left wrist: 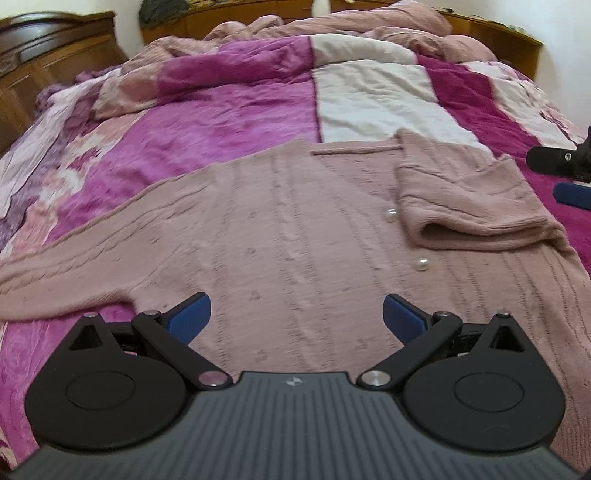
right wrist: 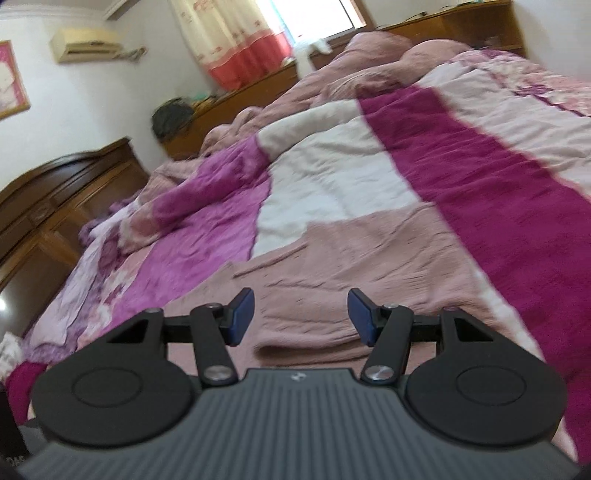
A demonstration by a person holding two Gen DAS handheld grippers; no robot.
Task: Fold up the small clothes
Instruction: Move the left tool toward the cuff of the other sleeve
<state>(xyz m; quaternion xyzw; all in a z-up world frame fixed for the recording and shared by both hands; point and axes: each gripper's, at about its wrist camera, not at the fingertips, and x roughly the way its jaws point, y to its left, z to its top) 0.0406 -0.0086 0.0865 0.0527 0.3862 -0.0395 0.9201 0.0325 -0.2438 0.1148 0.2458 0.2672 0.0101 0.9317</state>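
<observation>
A dusty-pink knitted cardigan [left wrist: 288, 229] with pearl buttons [left wrist: 421, 264] lies flat on the bed. Its right sleeve [left wrist: 469, 206] is folded in over the body; its left sleeve [left wrist: 74, 266] stretches out to the left. My left gripper [left wrist: 297, 317] is open and empty, just above the cardigan's lower part. My right gripper [right wrist: 301, 317] is open and empty, hovering over the folded sleeve [right wrist: 332, 321]. The right gripper also shows at the right edge of the left wrist view [left wrist: 565, 173].
The bed is covered by a magenta, white and pink patchwork quilt [left wrist: 236, 110] with a rumpled pink blanket [left wrist: 332, 26] at the far end. A dark wooden cabinet [left wrist: 44, 59] stands to the left, and a wooden headboard [right wrist: 443, 22] at the back.
</observation>
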